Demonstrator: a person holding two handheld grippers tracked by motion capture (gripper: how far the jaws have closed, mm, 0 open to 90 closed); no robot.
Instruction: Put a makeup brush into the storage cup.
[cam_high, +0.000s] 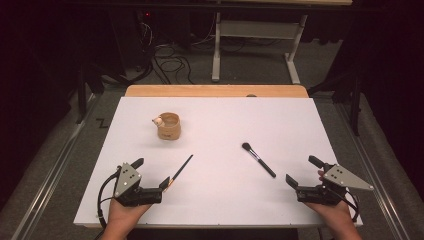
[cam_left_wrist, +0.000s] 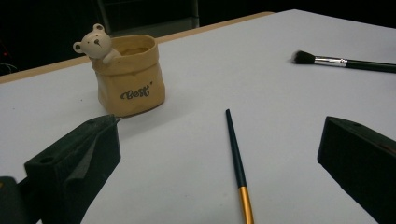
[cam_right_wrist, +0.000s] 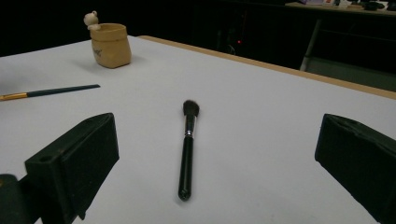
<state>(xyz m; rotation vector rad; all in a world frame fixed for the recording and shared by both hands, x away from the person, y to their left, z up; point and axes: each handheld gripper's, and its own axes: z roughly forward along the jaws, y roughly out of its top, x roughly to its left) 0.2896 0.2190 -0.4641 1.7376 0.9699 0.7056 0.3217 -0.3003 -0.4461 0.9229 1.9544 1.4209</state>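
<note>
The table (cam_high: 215, 200) top is white with a light wood edge. The pot (cam_left_wrist: 130, 77) is tan with dark lettering and a cream bear (cam_left_wrist: 95, 43) on its rim. The thin brush (cam_left_wrist: 237, 161) is dark green with a gold ferrule; the makeup brush (cam_right_wrist: 187, 151) is black with a silver band and dark bristles

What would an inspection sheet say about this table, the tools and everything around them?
Surface: white board on a wooden table, flat.
Job's things: thin dark paintbrush with gold ferrule; black fluffy-tipped makeup brush; tan bag-shaped pot with bear figure, upright. All apart.
Clutter: nothing seen.
Grippers: left gripper and right gripper open, holding nothing.
Cables: black gripper cable; loose floor cables.
Surroundings: white table frame, dark room.
</note>
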